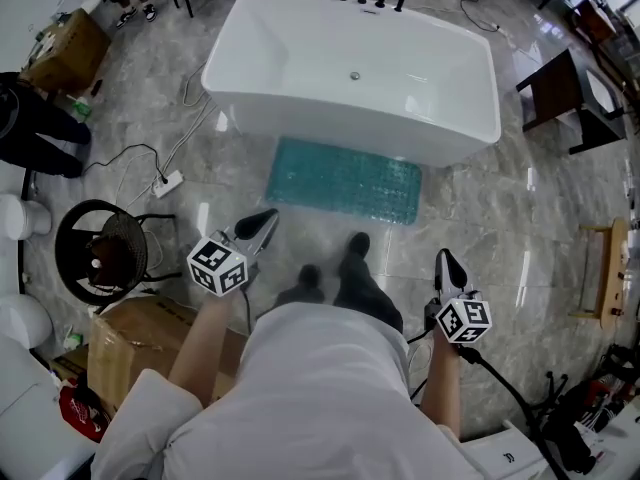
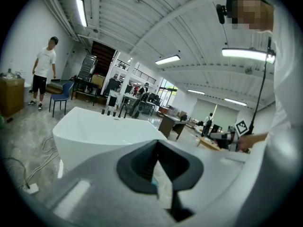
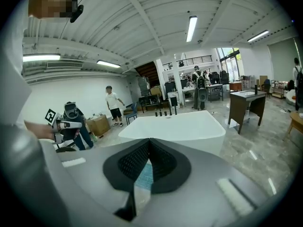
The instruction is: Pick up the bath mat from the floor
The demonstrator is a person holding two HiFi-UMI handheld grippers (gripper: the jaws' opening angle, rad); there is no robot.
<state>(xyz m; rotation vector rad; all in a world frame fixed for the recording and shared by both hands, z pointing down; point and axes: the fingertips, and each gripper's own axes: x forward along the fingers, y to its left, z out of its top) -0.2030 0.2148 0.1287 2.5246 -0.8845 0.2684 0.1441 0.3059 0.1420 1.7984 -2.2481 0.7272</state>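
A teal bath mat (image 1: 345, 179) lies flat on the marble floor against the front of the white bathtub (image 1: 350, 73). My left gripper (image 1: 268, 219) is held above the floor just short of the mat's near left corner, jaws shut and empty. My right gripper (image 1: 443, 260) hangs to the right, nearer me and short of the mat's near right end, also shut with nothing in it. In the left gripper view a sliver of teal mat (image 2: 153, 181) shows past the closed jaws. The mat (image 3: 145, 175) also shows past the closed jaws in the right gripper view, with the bathtub (image 3: 175, 125) beyond.
My feet (image 1: 340, 268) stand just short of the mat. A black round stool (image 1: 100, 248) and a cardboard box (image 1: 140, 353) sit at the left, a power strip with cables (image 1: 168, 182) beside the tub. A dark table (image 1: 560, 93) and wooden rack (image 1: 610, 268) stand right.
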